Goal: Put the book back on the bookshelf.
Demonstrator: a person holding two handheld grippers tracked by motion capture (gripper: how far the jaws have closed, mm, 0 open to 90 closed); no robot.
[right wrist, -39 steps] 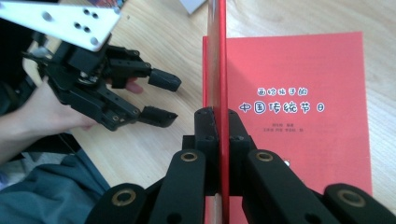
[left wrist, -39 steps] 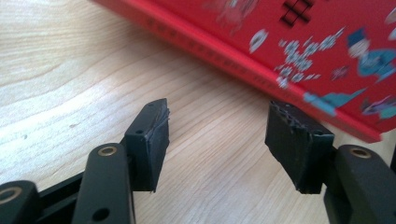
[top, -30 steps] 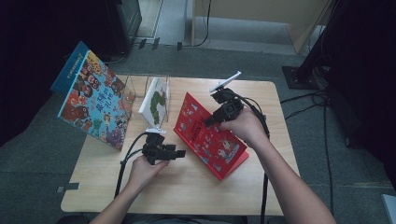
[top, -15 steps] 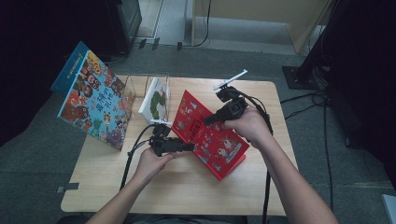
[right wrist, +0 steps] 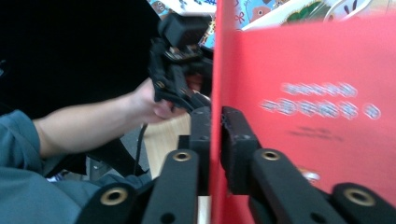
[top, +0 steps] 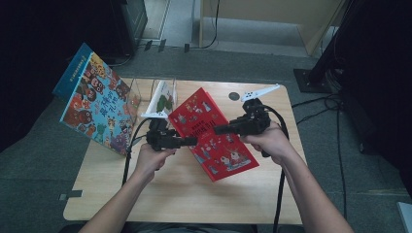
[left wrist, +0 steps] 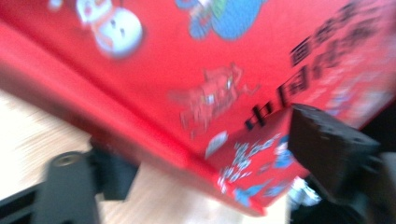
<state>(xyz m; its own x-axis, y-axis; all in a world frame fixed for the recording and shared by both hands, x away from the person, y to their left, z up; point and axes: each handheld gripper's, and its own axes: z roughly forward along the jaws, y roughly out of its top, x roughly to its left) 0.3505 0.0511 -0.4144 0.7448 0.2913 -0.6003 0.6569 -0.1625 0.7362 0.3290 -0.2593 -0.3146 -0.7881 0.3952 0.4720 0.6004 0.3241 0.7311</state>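
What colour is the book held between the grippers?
Red book, with small cartoon pictures; clearest in the high view.

Table: a light wooden rectangular table [top: 160, 194] on a grey floor [top: 43, 160].
Far left: a clear plastic book stand [top: 145, 90] on the tabletop, with a white and green picture book [top: 164, 99] upright in it.
Left edge: a large blue picture book with cartoon faces [top: 97, 109], leaning tilted.
Centre: a red picture book [top: 214, 133], tilted, its lower edge near the tabletop.
Far right: a small dark round mark [top: 234, 96] on the wood.
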